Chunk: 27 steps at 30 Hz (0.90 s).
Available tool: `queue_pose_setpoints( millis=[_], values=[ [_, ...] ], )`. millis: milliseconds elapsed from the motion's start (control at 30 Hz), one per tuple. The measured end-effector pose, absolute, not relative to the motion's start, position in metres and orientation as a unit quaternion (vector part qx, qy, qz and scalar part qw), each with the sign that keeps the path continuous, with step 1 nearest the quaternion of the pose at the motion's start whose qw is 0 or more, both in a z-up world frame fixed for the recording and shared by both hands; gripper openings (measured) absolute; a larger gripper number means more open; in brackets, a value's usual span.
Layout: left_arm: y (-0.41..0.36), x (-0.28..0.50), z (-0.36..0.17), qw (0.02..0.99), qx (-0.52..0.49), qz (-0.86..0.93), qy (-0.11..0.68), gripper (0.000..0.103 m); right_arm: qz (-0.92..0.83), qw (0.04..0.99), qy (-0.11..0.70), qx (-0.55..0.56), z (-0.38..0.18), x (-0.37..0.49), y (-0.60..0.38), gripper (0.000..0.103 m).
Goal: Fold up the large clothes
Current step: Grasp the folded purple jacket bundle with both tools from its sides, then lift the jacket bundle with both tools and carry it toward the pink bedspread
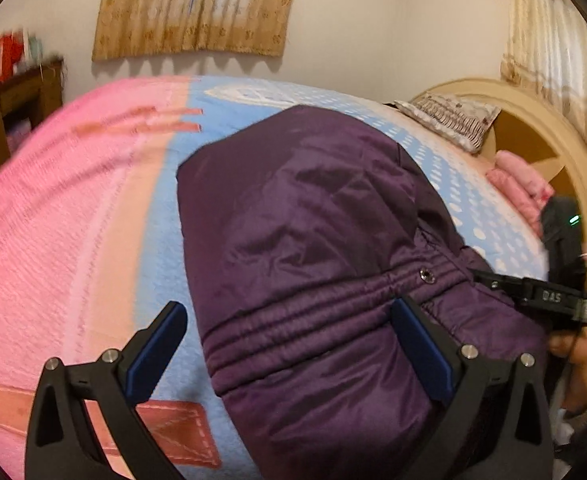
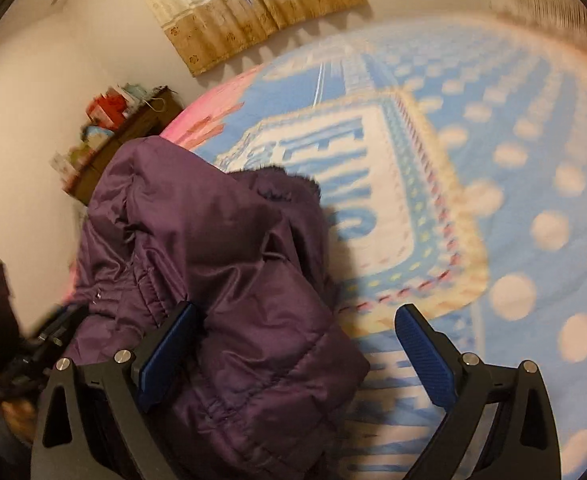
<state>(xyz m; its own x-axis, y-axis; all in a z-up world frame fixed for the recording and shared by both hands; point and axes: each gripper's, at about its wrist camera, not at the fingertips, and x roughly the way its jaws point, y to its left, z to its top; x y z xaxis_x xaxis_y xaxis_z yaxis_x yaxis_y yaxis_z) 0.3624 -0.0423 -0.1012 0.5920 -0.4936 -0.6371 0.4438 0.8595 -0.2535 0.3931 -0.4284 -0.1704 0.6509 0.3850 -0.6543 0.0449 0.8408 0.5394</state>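
Bed (image 1: 73,240) fills most of both views, covered by a pink and light-blue spread with pale dots and a white lettered panel. Purple padded jacket (image 1: 313,240) lies bunched on the blue part, shiny fabric, elastic waist seam with 1 snap stud (image 1: 427,275) showing in the left wrist view.

Left gripper (image 1: 289,344) is low over the jacket's near end, jaws spread wide, nothing between the pads. Its right blue finger (image 1: 421,348) sits over the purple fabric; contact unclear. The other finger is over bare blue spread just beside the jacket's edge.

Right gripper (image 2: 293,348) also has jaws wide apart, holding nothing. Its left blue finger (image 2: 165,356) is against or over a fold of the jacket (image 2: 213,260); the other finger is over the bedspread (image 2: 513,200), clear of the cloth. In the left wrist view the right gripper's black body (image 1: 561,264) shows at the far right edge, beside the jacket's waist, with part of a hand (image 1: 581,356) below it.

Around: 2 tan curtains (image 1: 197,8) on the white wall, wooden headboard (image 1: 533,132), patterned pillow (image 1: 453,120), folded pink cloth (image 1: 517,188) near the headboard, dark wooden shelf (image 2: 125,136) with cluttered small items, blurred. Nothing lies between either gripper and the jacket.
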Motion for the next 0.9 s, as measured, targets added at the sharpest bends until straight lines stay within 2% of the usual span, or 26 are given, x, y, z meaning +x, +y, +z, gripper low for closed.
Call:
queue_pose_setpoints(
  millis=[67, 267, 433, 500, 567, 767, 900],
  values=[
    [-0.036, 0.365, -0.107, 0.878, -0.068, -0.28, 0.383, 0.103, 0.129, 0.853, 0.402, 0.306, -0.184, 0.396, -0.441, 0.099],
    [-0.035, 0.363, -0.112, 0.867, -0.105, -0.296, 0.387, 0.103, 0.159, 0.857, 0.386, 0.303, -0.189, 0.396, -0.439, 0.097],
    [-0.04, 0.359, -0.109, 0.871, -0.103, -0.292, 0.382, 0.103, 0.179, 0.849, 0.394, 0.304, -0.191, 0.408, -0.415, 0.085],
    [-0.04, 0.361, -0.109, 0.87, -0.104, -0.293, 0.383, 0.103, 0.192, 0.843, 0.393, 0.313, -0.193, 0.41, -0.412, 0.074],
    [-0.039, 0.366, -0.11, 0.87, -0.101, -0.294, 0.383, 0.103, 0.202, 0.84, 0.387, 0.322, -0.195, 0.409, -0.411, 0.069],
    [-0.043, 0.364, -0.106, 0.875, -0.086, -0.292, 0.376, 0.103, 0.2, 0.843, 0.38, 0.323, -0.197, 0.403, -0.409, 0.062],
    [-0.044, 0.362, -0.105, 0.88, -0.079, -0.289, 0.368, 0.101, 0.204, 0.843, 0.375, 0.327, -0.197, 0.403, -0.407, 0.051]
  ],
)
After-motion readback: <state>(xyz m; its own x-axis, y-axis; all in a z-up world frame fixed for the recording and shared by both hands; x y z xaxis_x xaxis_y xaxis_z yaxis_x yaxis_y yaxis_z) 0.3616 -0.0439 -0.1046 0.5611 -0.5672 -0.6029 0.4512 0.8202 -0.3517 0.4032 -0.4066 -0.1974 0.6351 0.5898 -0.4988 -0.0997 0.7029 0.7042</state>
